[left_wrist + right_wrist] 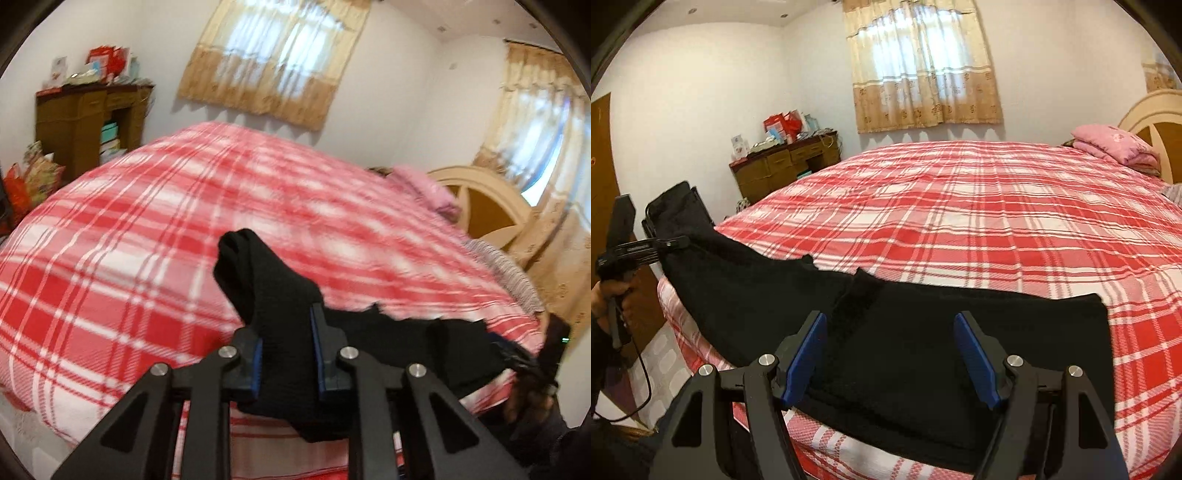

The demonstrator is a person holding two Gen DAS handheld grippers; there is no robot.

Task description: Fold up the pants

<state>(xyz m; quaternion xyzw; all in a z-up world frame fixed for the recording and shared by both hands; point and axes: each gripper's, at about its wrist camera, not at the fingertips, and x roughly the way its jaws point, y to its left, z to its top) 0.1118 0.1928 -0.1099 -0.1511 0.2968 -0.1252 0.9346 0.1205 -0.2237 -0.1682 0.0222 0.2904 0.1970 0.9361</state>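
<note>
Black pants [923,332] lie along the near edge of a bed with a red and white plaid cover [979,206]. My left gripper [286,350] is shut on one end of the pants [280,302], which bunches up between its blue pads and lifts off the bed. In the right wrist view the left gripper [670,243] holds that end at the bed's left corner. My right gripper [890,350] is open just above the other part of the pants, its blue pads [807,354] wide apart with nothing between them. It also shows in the left wrist view [517,358] at the right edge.
A folded pink quilt [1115,147] lies by the headboard [1152,118]. A brown desk [783,166] with boxes stands against the far wall. A black chair [679,206] stands left of the bed. A brown door [602,166] is at far left. Curtained windows are behind.
</note>
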